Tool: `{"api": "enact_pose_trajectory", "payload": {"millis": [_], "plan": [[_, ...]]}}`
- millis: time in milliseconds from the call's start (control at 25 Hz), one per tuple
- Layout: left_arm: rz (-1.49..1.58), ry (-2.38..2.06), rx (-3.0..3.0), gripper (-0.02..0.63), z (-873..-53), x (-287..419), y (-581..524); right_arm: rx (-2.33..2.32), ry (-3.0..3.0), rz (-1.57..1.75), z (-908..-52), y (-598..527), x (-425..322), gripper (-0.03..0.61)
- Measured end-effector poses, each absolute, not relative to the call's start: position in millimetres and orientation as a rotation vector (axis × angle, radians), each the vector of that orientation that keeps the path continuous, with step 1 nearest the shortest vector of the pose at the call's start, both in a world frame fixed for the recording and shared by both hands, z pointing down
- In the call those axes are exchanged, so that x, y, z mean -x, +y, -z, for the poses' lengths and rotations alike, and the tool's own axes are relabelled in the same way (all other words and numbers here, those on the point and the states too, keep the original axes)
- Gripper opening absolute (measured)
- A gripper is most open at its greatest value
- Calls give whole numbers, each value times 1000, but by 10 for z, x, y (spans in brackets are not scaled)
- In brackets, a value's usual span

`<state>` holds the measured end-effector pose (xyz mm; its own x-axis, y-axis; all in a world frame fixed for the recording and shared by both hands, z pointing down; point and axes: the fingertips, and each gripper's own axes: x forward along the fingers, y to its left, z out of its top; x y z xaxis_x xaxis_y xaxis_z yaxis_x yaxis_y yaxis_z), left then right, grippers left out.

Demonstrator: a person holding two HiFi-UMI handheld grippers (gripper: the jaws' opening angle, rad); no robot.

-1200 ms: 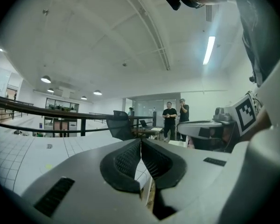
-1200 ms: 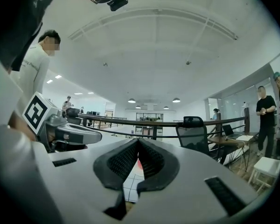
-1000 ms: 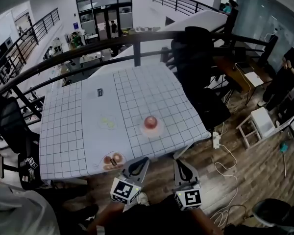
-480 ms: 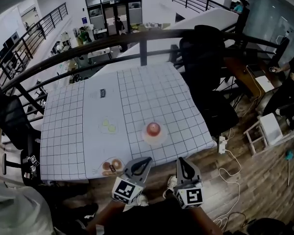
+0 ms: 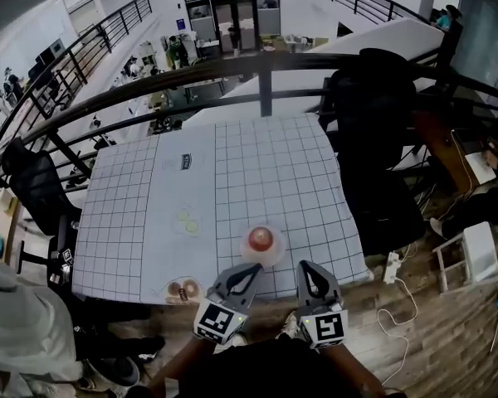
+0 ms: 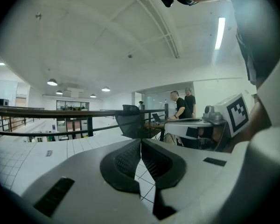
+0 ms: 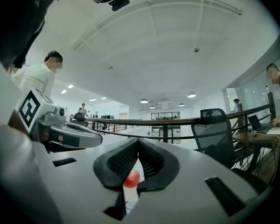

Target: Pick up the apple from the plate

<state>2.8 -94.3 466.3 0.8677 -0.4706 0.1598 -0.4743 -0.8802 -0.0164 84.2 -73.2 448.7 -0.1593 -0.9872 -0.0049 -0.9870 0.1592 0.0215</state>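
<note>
Apple (image 5: 261, 239), red, round and glossy, on pale round plate (image 5: 275, 256) in head view, just ahead of and between left gripper (image 5: 248, 272) and right gripper (image 5: 307, 269). Both held roughly level, side by side, tips over near edge of gridded table (image 5: 149, 222).

Left gripper view: ribbed black pads (image 6: 126, 160) pressed together, nothing held, apple out of sight.

Right gripper view: jaws likewise closed and empty, apple (image 7: 131, 178) visible beyond, below the tips.

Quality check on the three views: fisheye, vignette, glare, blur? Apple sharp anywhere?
Head view: strong fisheye, railing bows, table grid crisp, apple small but clear. Left gripper view: dark round vignette, ceiling strip light blown out, shut left claw soft up close. Right gripper view: same vignette, apple slightly soft, seen past the shut right claw.
</note>
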Motion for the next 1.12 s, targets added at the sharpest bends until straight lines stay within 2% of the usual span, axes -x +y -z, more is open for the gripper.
{"api": "enact_pose_trajectory", "payload": {"millis": [440,1120], "plan": [[-328,-983,-2943,23,-4868,-411,-1106,-1815,-2562,-22,-4710,-1110,-1081,24],[-284,-1065,-2833,23,-5260,-402,-1650,-1718,-2608,-67,-4903,-1653,-1021,23]]}}
